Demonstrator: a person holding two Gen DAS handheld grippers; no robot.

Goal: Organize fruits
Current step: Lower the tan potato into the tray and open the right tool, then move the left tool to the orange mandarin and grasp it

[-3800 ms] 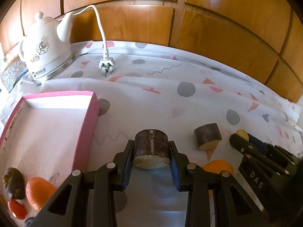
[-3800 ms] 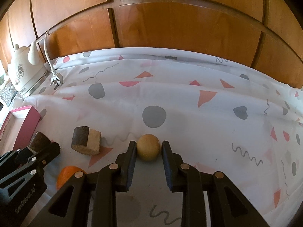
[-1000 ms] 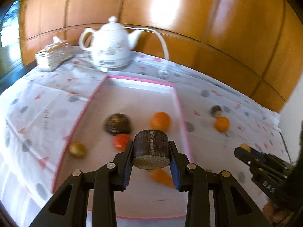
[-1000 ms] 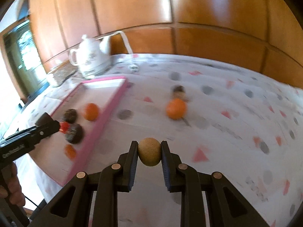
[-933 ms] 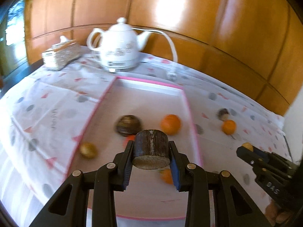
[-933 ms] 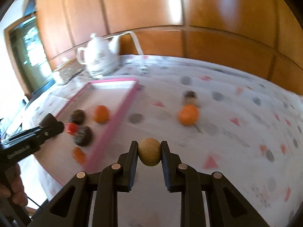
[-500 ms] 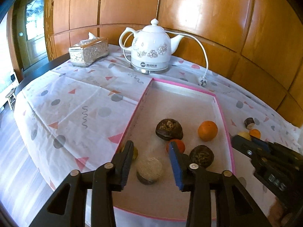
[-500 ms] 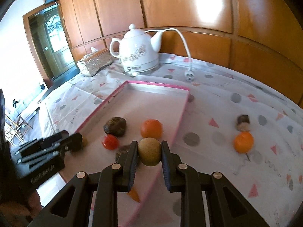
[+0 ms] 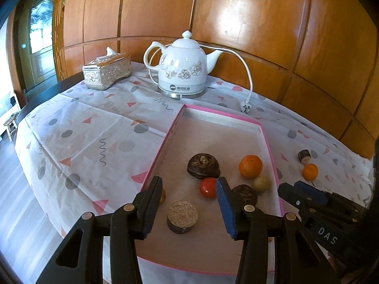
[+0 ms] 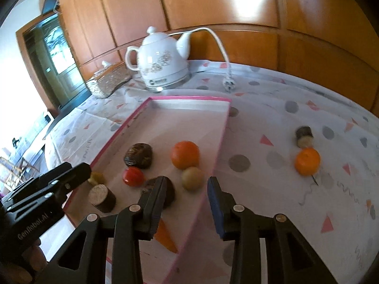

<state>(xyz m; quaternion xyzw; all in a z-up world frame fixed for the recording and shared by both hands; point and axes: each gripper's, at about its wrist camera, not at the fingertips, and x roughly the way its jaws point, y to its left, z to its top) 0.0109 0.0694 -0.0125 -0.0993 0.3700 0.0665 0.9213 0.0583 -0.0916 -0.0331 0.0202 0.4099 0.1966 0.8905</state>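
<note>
Pink tray [image 9: 270, 142] taken as landmark. Inside it, near the front edge: cut brown cylinder [image 9: 182, 216] standing on end, red fruit [image 9: 208, 187], two dark lumps, orange [image 9: 250, 166] and pale round fruit [image 10: 192, 178] close to the right wall. Outside, well to the right on the cloth: second orange [image 10: 307, 161] touching a short brown stub [image 10: 304, 136].

Left gripper [image 9: 188, 204] spread wide above the cylinder, holding nothing. Right gripper [image 10: 184, 200] likewise spread and empty, straddling the tray's right wall.

Likely hazards: clipping that thin wall on withdrawal and shifting the tray; nudging the pale fruit into a roll; knocking the orange away when reaching for the stub beside it.
</note>
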